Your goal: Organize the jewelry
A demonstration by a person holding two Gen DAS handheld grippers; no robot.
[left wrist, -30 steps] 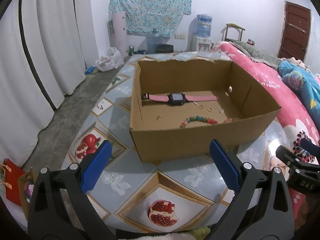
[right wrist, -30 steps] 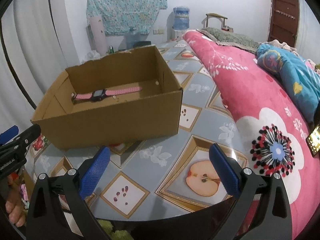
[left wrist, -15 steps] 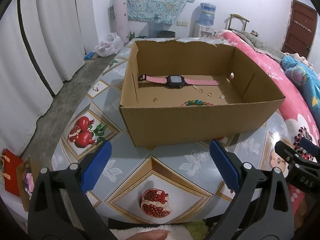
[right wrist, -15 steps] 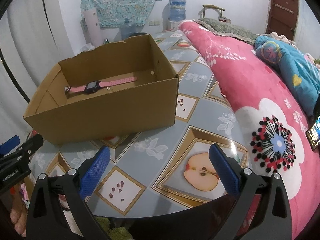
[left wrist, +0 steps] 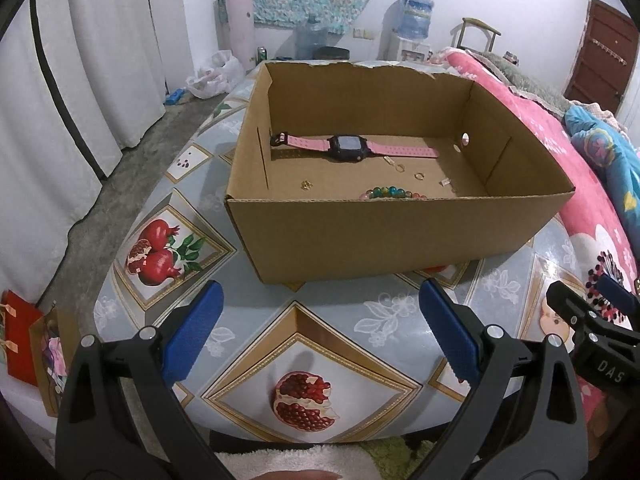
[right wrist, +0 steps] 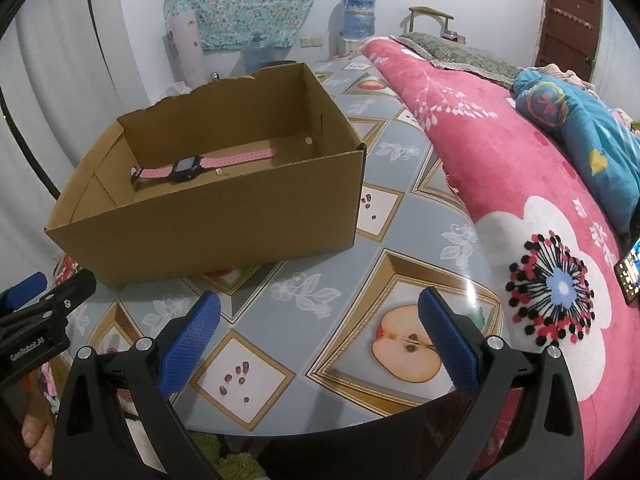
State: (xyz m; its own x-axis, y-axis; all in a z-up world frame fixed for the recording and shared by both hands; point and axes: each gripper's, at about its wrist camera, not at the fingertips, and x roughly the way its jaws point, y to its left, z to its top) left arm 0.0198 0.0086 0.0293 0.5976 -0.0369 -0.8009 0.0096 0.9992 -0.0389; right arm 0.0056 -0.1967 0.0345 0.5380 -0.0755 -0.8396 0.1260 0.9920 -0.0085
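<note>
Both grippers hang empty with their blue pads spread wide, the left gripper [left wrist: 320,330] and the right gripper [right wrist: 318,330] above the fruit-patterned tablecloth [left wrist: 328,328], short of the cardboard box [left wrist: 384,232]. Inside the open box a pink watch [left wrist: 352,147] lies flat along the far wall. Nearer the front wall lie a beaded bracelet [left wrist: 394,193], a gold stud [left wrist: 306,185] and small rings [left wrist: 418,175].

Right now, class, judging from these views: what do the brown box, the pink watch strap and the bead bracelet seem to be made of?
Brown open-topped box: corrugated cardboard, matte; fluting shows along its cut rim. Pink perforated watch strap: probably soft rubber or silicone, dull sheen, punched holes. Multicoloured bead bracelet: glossy translucent beads, glass or plastic; cannot tell which.
</note>
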